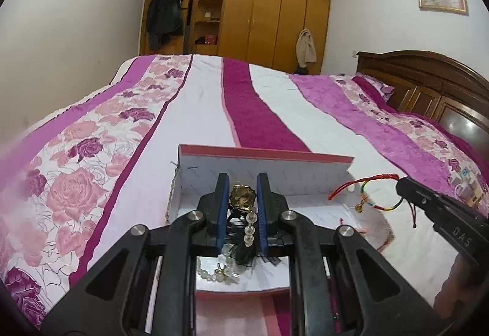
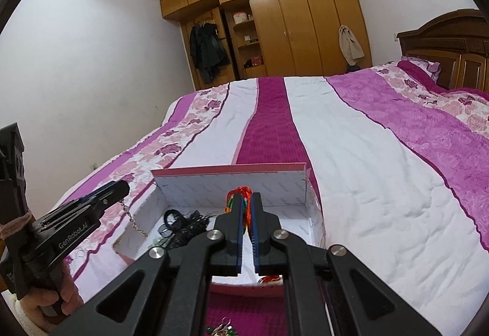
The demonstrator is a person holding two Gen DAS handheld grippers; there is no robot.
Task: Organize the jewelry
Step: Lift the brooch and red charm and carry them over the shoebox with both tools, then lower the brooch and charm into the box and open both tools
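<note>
2 grippers are over the box [image 1: 305, 165], an open white carton with a pink rim lying on the bed [image 1: 275, 85]. Left gripper [image 1: 243, 195] is above the box's left half, its blue pads narrowed onto a gold brooch [image 1: 242, 198] with clear beads [image 1: 250, 229] and black lace dangling below it. Right gripper [image 2: 247, 207] sits over the box's right half, pads pinched tight on a red and multicoloured cord bracelet [image 1: 377, 194], whose loop hangs beside the box's right wall. Inside the box, black lace [image 2: 186, 223] lies on the floor, and a thin chain [image 2: 134, 221] drapes over its left wall. Behind the box, across the bed, stands a wardrobe [image 1: 275, 6].
</note>
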